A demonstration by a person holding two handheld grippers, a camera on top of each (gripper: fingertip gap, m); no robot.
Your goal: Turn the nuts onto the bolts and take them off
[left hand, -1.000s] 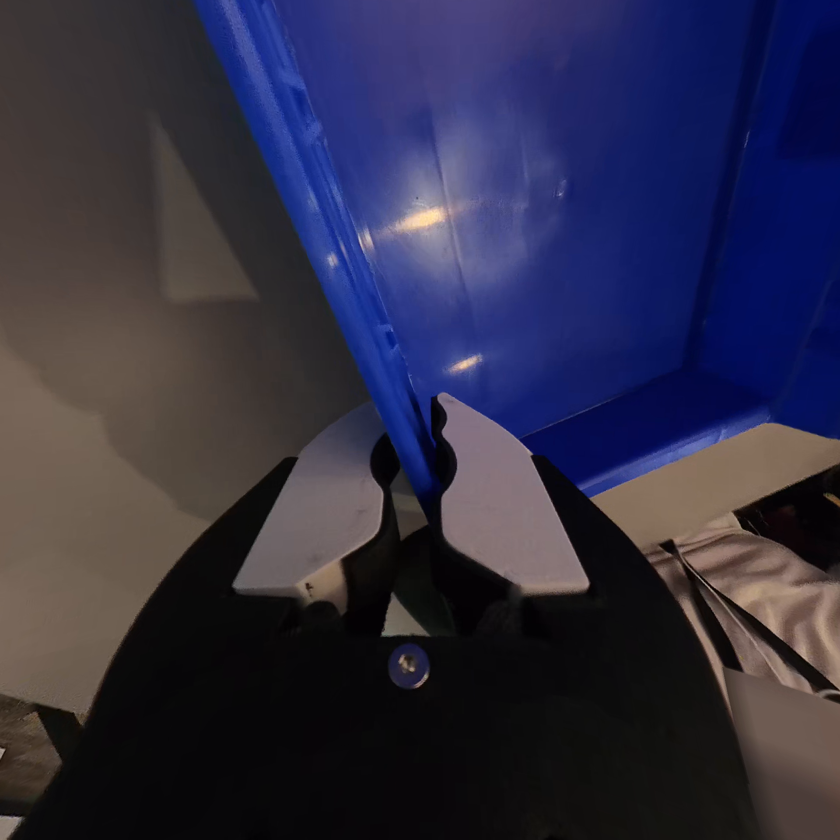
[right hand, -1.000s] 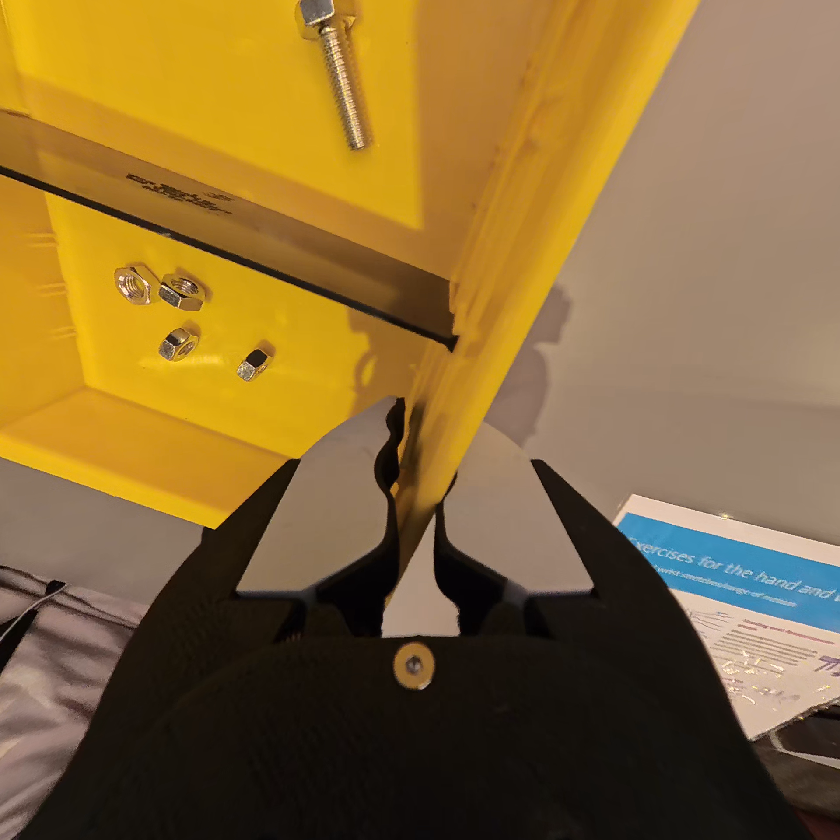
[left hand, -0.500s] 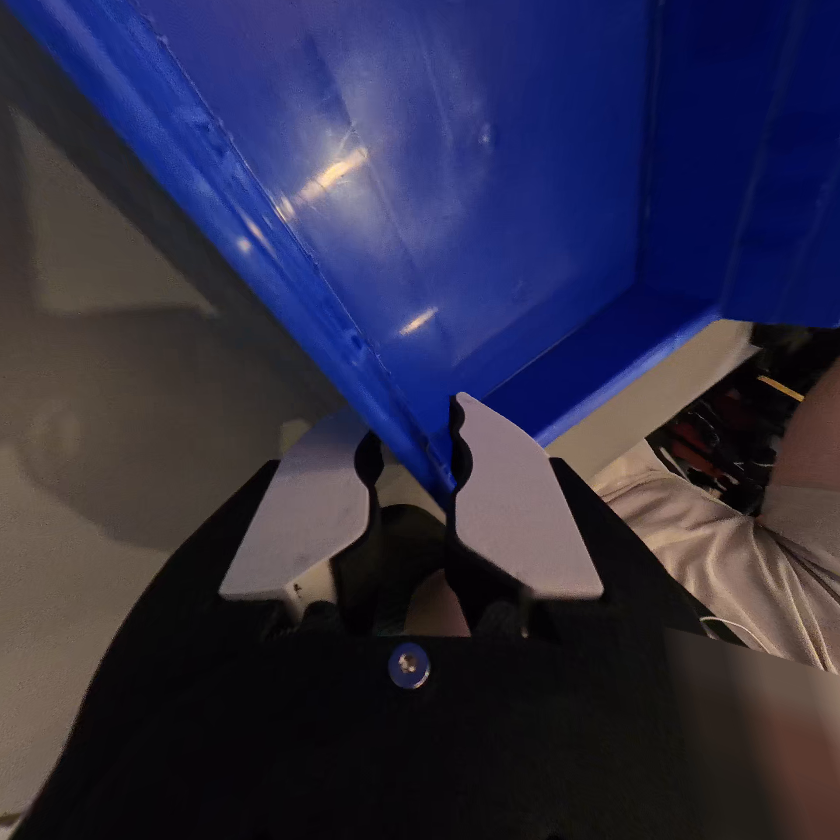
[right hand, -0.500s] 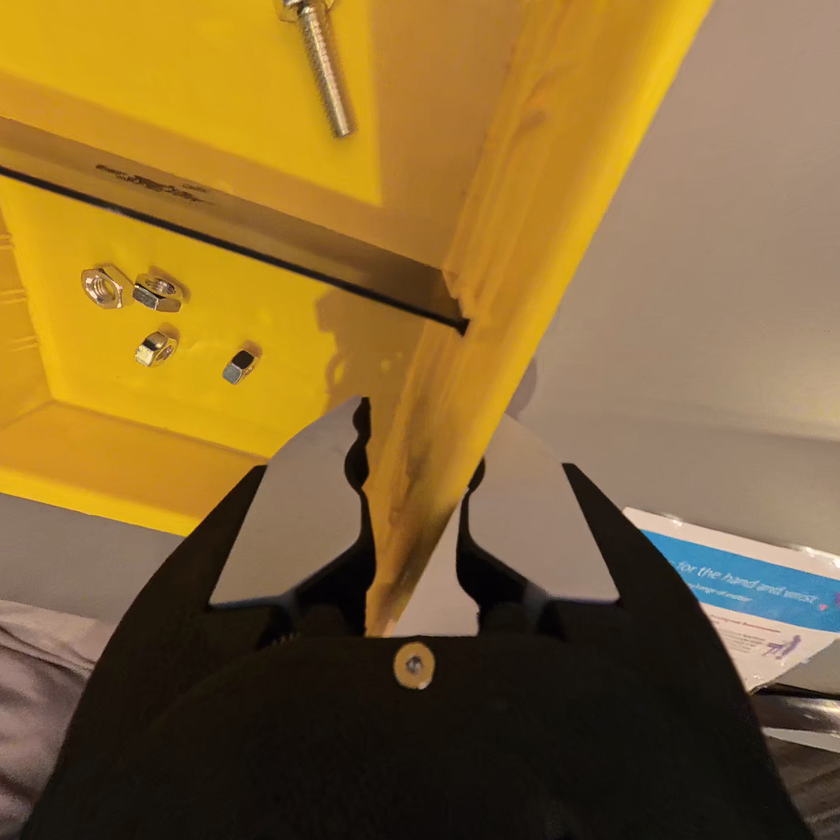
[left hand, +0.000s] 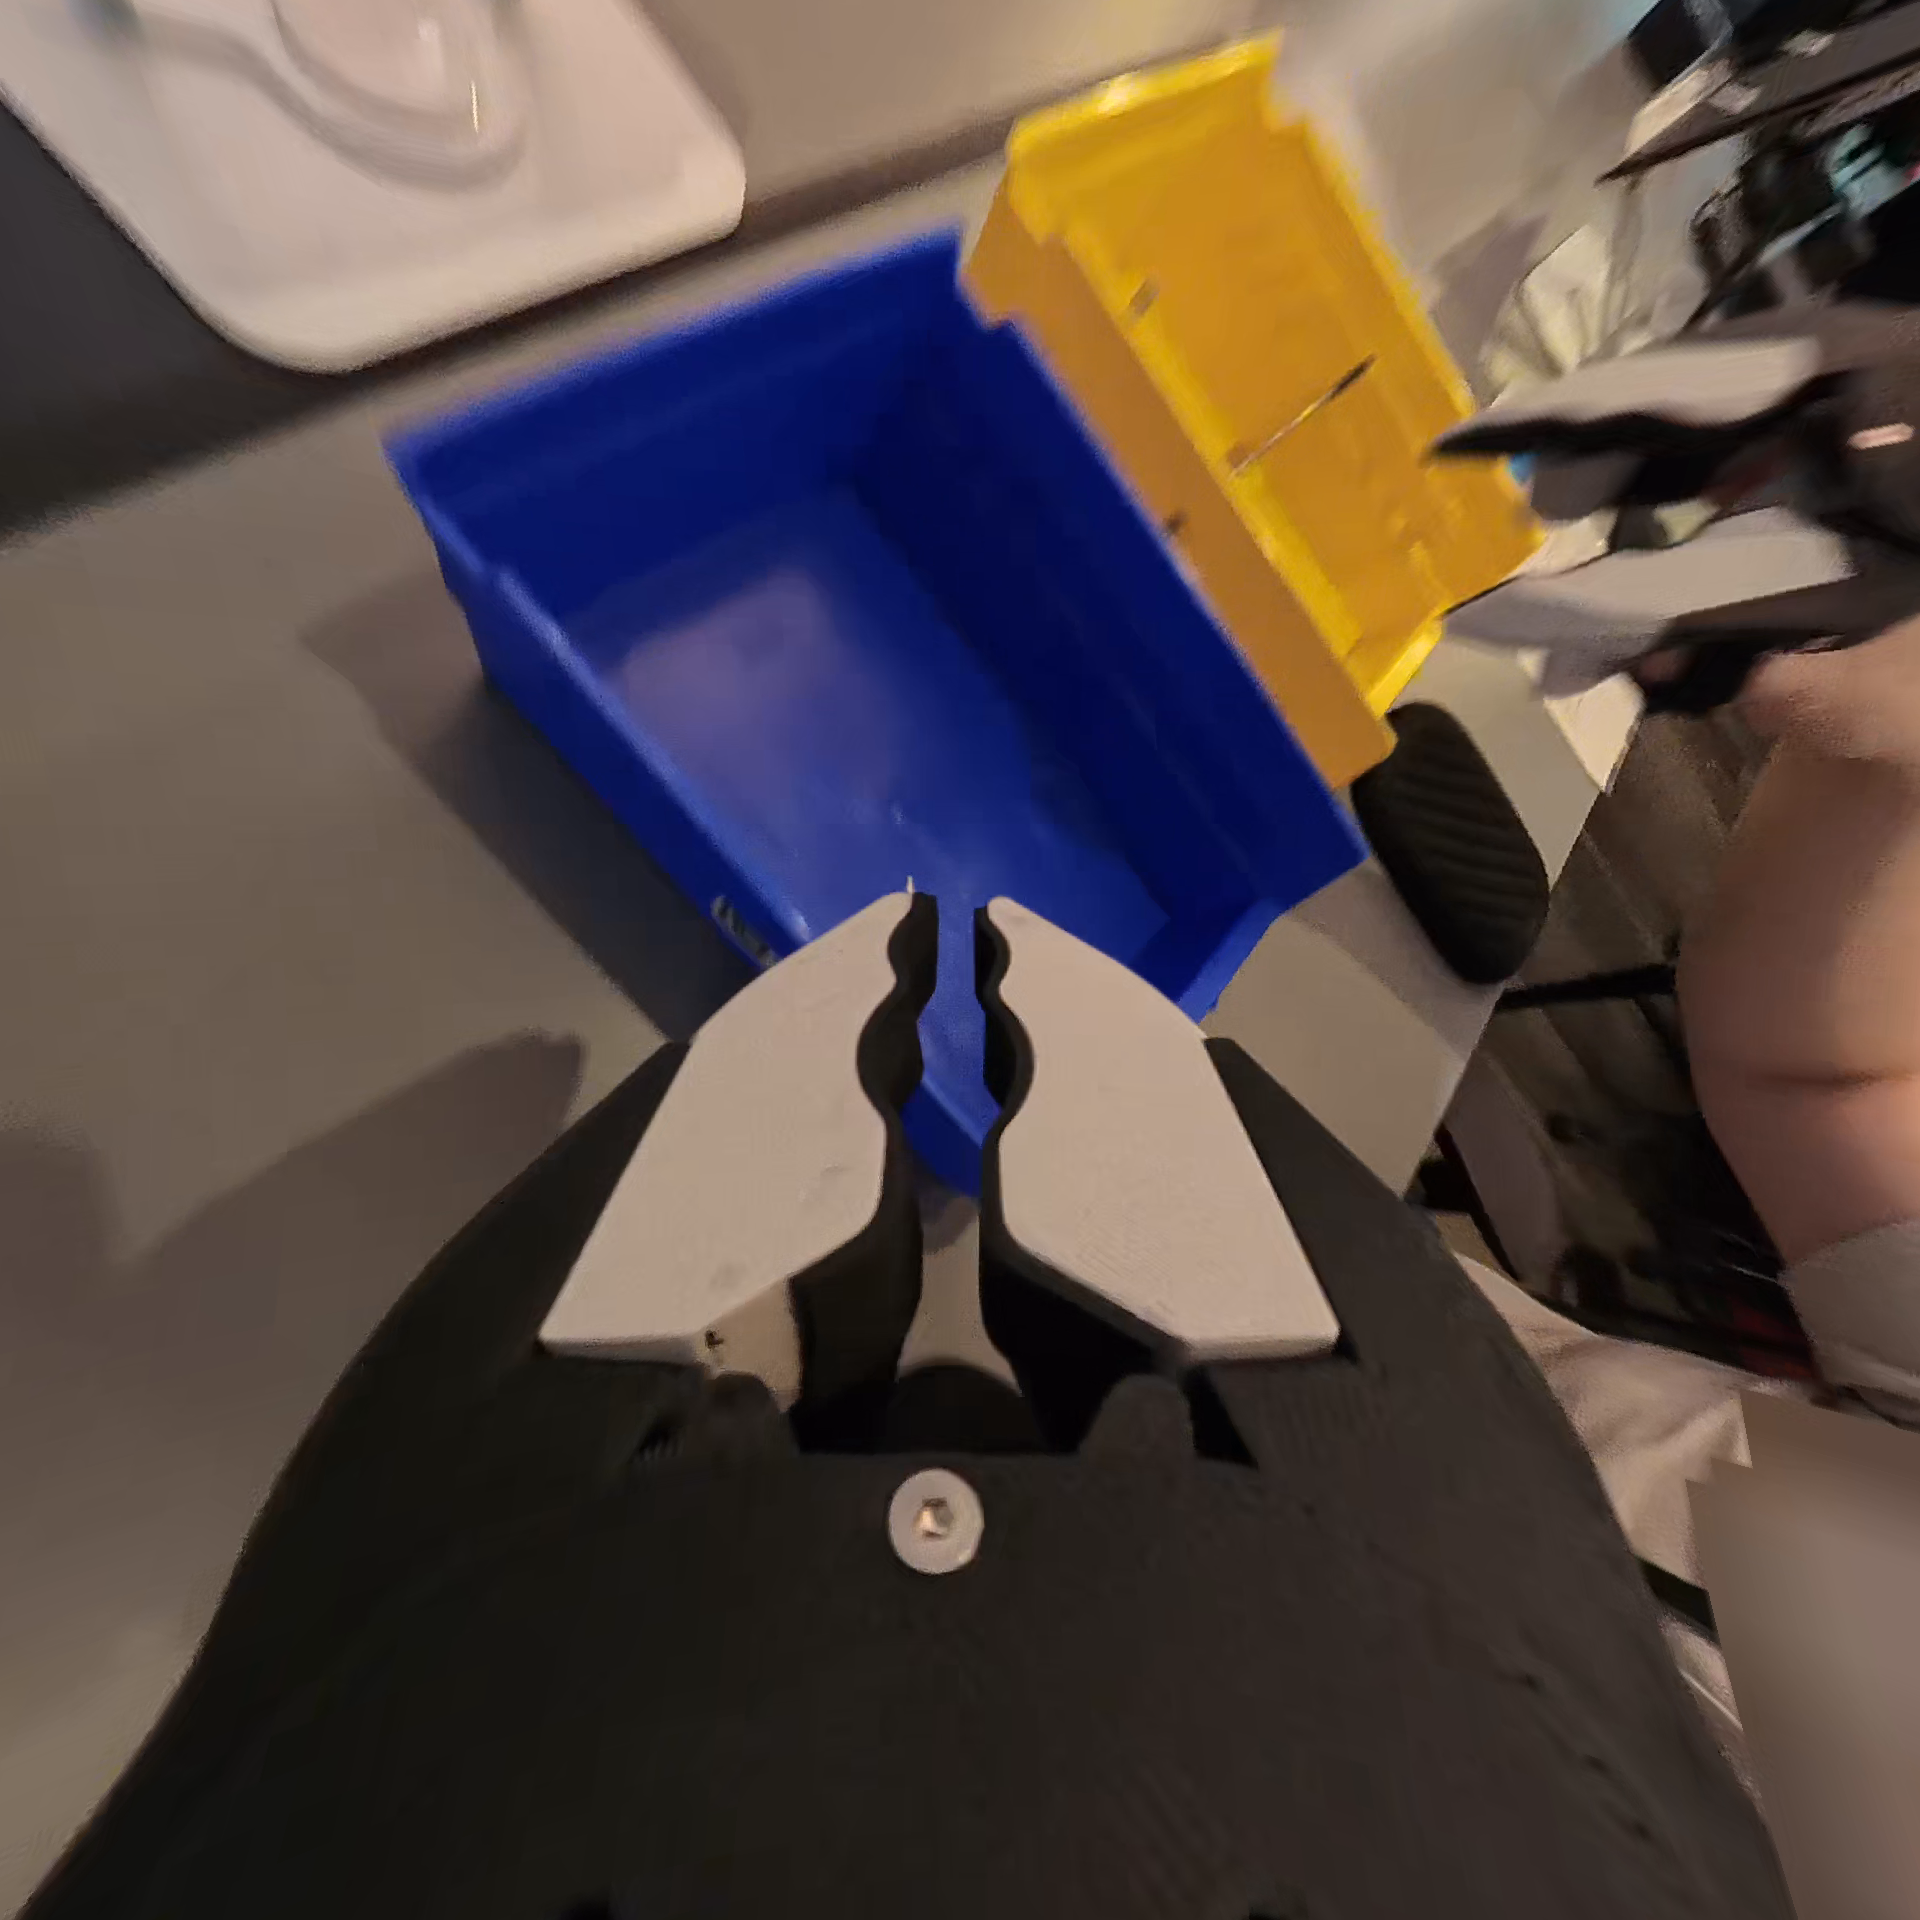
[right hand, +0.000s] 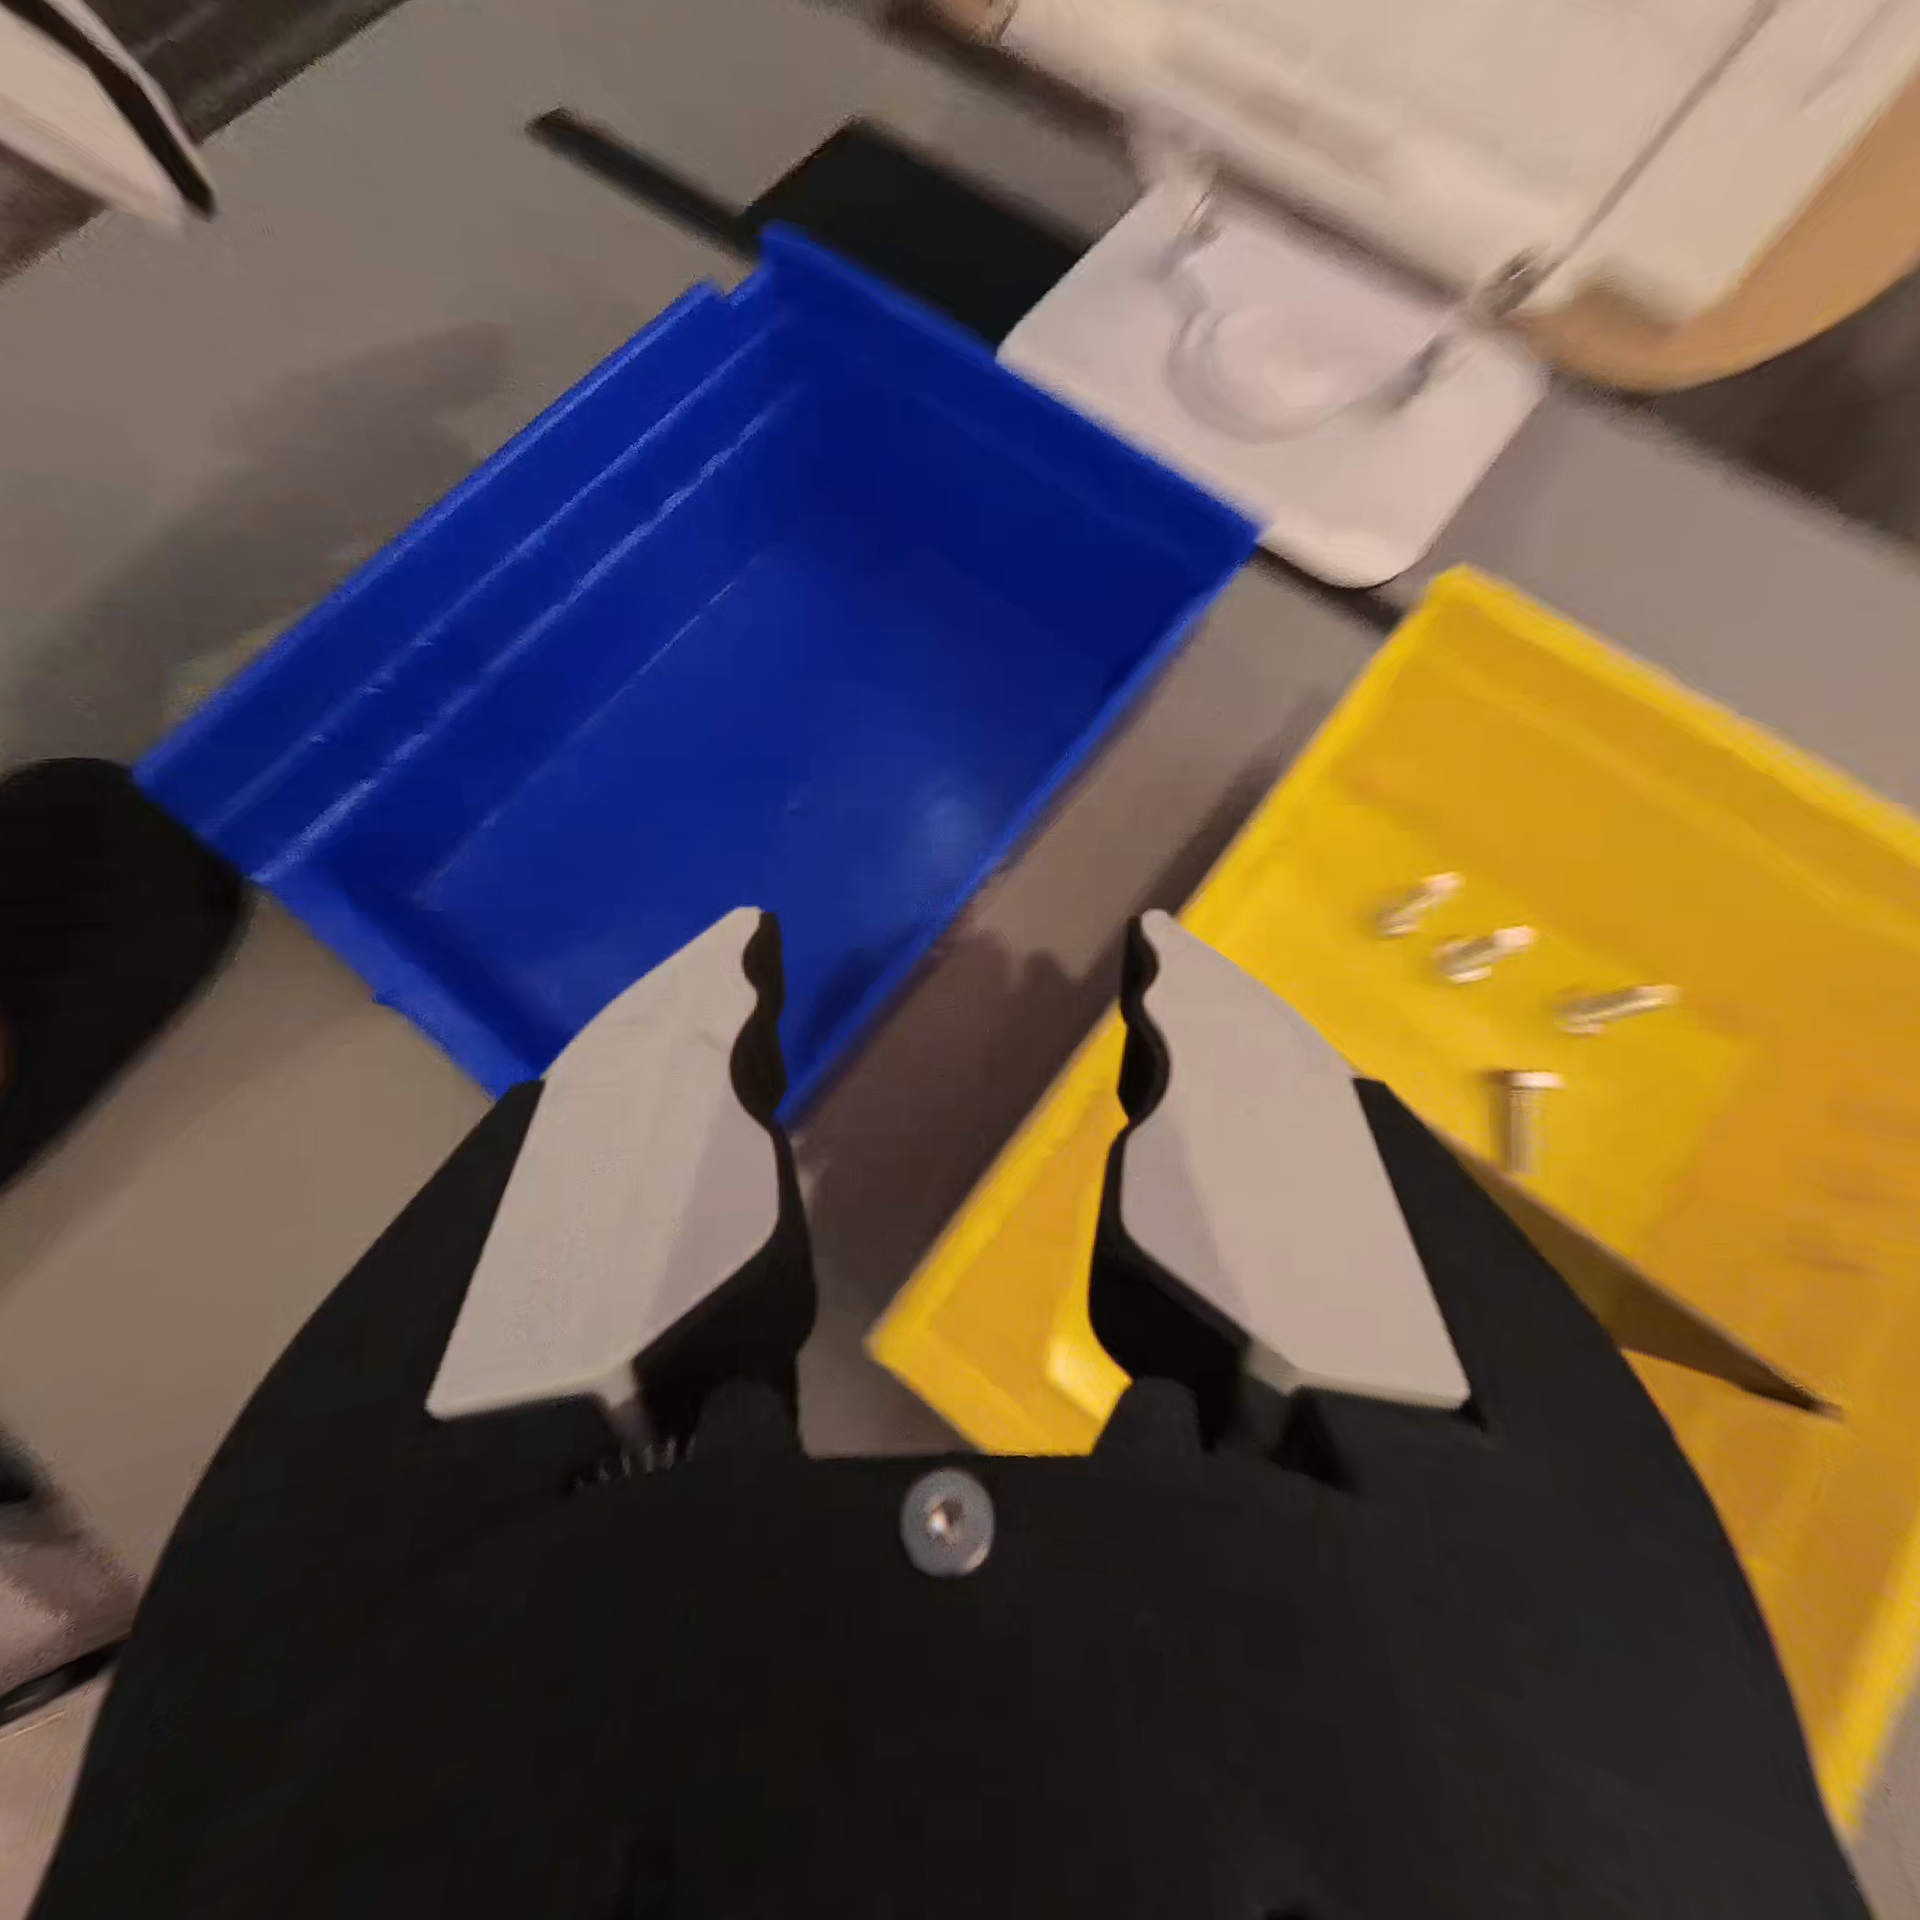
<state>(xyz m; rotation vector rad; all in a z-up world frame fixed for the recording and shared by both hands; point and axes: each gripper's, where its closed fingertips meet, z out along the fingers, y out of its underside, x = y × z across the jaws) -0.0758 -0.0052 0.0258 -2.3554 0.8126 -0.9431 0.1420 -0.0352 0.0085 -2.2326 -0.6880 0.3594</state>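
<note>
An empty blue bin (left hand: 644, 488) stands on the grey table; it also shows in the right wrist view (right hand: 665, 582). A yellow bin (left hand: 1164, 343) stands beside it. In the right wrist view the yellow bin (right hand: 1049, 1226) holds several small blurred metal bolts or nuts (right hand: 1522, 1127) and a dark divider (right hand: 1621, 1309). My left gripper (left hand: 956, 914) is nearly shut and empty, above the blue bin's near wall. My right gripper (right hand: 951, 935) is open and empty, above the gap between the two bins. It also shows in the left wrist view (left hand: 1455, 535), beside the yellow bin.
A white tray with clear tubing (left hand: 364, 156) lies behind the bins, also in the right wrist view (right hand: 1278, 343). A black ribbed object (left hand: 1455, 842) lies by the blue bin's corner. A person's arm (left hand: 1818, 935) is at the right. The table edge is near the bins. The tips of one gripper are about 25 centimetres away from the tips of the other.
My left gripper has let go of the blue bin's wall and my right gripper has let go of the yellow bin's wall. Both have pulled back above the bins, which now rest on the table.
</note>
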